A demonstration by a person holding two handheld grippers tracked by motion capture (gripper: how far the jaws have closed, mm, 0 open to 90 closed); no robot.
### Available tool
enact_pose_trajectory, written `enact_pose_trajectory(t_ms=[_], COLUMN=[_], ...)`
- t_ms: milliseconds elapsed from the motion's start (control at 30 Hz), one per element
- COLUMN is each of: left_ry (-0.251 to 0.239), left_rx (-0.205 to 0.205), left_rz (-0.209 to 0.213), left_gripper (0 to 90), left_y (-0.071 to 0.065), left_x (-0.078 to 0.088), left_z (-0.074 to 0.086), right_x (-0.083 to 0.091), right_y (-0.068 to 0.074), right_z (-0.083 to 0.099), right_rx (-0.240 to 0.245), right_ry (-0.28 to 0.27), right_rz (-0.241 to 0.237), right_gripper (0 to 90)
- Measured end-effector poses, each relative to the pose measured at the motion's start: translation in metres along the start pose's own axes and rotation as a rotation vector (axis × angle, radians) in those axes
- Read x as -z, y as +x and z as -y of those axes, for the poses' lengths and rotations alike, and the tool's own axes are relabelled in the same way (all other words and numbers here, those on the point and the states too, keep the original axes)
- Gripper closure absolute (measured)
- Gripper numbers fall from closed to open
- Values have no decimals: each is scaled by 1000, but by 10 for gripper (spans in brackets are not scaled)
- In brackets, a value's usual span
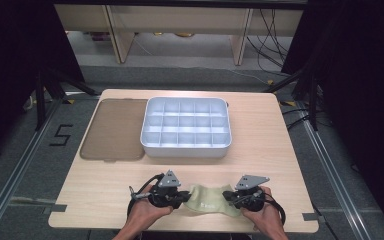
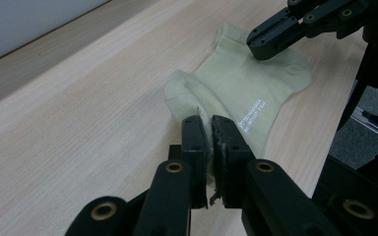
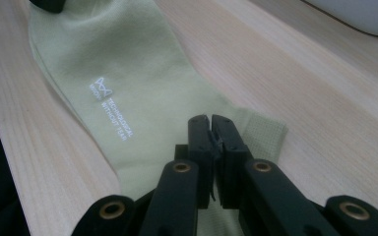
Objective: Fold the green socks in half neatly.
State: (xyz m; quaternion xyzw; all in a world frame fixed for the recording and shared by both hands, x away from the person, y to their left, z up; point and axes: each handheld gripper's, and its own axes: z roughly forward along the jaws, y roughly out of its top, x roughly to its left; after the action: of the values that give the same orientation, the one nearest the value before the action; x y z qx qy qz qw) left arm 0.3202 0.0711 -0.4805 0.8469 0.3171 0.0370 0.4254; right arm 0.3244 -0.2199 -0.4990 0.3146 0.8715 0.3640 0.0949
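The thin ankle sock (image 1: 207, 202) is pale yellow-green, with small white printed letters and a white logo on its side. The wooden worktop (image 1: 260, 145) is light beige with fine grain lines. The plastic compartment tray (image 1: 186, 148) is pale grey-white. The flat mat (image 1: 114, 129) beside it is dull brown. Both grippers have black jaws with brass-coloured rivets.

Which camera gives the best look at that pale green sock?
The right gripper view: the sock lies flat and close, its white lettering clear. The left gripper view shows it a little farther off, one end pinched. The high view shows it small, stretched between both grippers.
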Motion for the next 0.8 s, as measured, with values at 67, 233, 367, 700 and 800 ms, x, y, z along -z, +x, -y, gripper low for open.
enact_pose_trajectory(t_ms=[67, 233, 367, 700, 800], left_ry=[5, 7, 12, 43, 54], left_rx=[-7, -2, -22, -17, -20], left_rz=[4, 3, -1, -8, -11], left_gripper=[841, 840, 840, 840, 840], left_y=[1, 3, 7, 13, 13], left_x=[4, 13, 19, 33, 34], left_z=[0, 1, 1, 0, -1], right_x=[-2, -10, -16, -23, -23], right_y=[1, 6, 10, 14, 15], right_z=[-2, -10, -15, -25, -27], right_rx=[7, 17, 33, 42, 38], right_ry=[5, -1, -8, -6, -7], right_rz=[-4, -25, -31, -57, -66], right_gripper=[878, 878, 878, 878, 878])
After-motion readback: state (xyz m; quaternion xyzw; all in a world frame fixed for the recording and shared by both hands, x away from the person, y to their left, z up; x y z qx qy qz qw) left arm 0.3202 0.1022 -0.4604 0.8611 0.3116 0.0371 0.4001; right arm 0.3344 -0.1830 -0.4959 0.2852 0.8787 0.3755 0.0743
